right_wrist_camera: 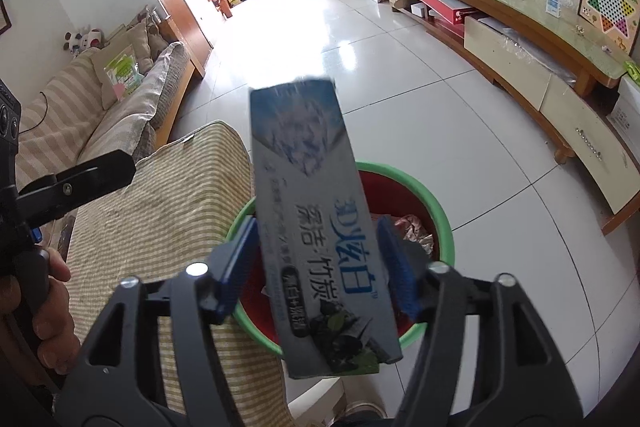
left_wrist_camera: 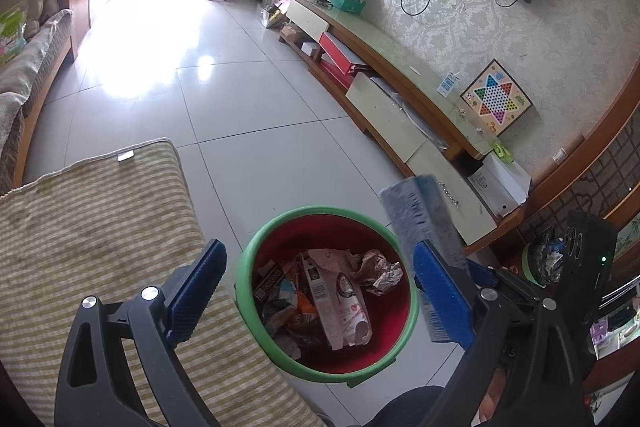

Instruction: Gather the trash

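- One round bin (left_wrist_camera: 242,291), green-rimmed with a red inside, stands on the pale tiled floor (left_wrist_camera: 248,107) just beside the corner of a striped cushion (left_wrist_camera: 100,227).
- Several pieces of trash lie in the bin: a long pinkish-white carton (left_wrist_camera: 340,295), a crumpled silvery wrapper (left_wrist_camera: 380,271), and darker packets and scraps on the near-left side.
- A second, smaller green-rimmed container (left_wrist_camera: 534,263) stuffed with wrappers sits at the right edge of the left wrist view, partly hidden behind the right gripper's body.
- Open floor stretches from the bin toward the bright far end of the room; a low TV cabinet (right_wrist_camera: 520,39) runs along the right wall and a sofa (right_wrist_camera: 100,99) along the left, both well apart from the bin.
- The cushion's edge touches or nearly touches the bin rim on its left side.
- The right gripper (right_wrist_camera: 316,263) is above the bin, its blue pads set against both long sides of a grey-blue toothpaste box (right_wrist_camera: 304,187); the box is tilted, its far end raised past the bin rim.
- The left gripper (left_wrist_camera: 316,291) hangs over the bin with its jaws spread wide and nothing between them; the box (left_wrist_camera: 420,223) shows just beyond its right finger.
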`<state>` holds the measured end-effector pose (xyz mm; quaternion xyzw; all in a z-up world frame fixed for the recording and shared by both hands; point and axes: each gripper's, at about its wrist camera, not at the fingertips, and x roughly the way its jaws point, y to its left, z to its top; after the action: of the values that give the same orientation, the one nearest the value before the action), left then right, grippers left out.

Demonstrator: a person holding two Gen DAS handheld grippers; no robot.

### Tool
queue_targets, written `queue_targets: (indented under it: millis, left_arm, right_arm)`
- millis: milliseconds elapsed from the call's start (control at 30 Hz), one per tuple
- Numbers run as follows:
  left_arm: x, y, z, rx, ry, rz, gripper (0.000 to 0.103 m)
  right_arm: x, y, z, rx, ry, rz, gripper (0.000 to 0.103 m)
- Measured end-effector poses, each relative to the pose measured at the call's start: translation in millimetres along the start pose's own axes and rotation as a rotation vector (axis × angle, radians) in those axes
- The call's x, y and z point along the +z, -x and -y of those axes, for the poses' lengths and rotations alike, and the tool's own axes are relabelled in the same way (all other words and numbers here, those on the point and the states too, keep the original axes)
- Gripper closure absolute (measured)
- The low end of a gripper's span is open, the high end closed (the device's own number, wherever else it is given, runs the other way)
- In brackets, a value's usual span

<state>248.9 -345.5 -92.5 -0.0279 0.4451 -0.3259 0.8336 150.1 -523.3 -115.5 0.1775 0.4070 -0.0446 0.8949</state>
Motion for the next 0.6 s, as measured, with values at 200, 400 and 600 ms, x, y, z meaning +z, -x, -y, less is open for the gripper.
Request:
queue_targets:
  millis: [200, 400, 600]
  left_arm:
    - [-3, 17, -19, 0.039, 0.022, 0.013, 0.013]
    - [-6, 38, -30, 0.065, 0.022, 0.029, 0.008]
    - [-17, 77, -31, 0.151, -0.021, 0.065, 0.008]
  right_arm:
    - [1, 0, -16, -0.020, 0.043, 0.008, 0.006]
    - [2, 10, -30, -0.030, 0.057, 0.029, 0.005]
    - [4, 37, -58, -0.038, 0.078, 0.097, 0.005]
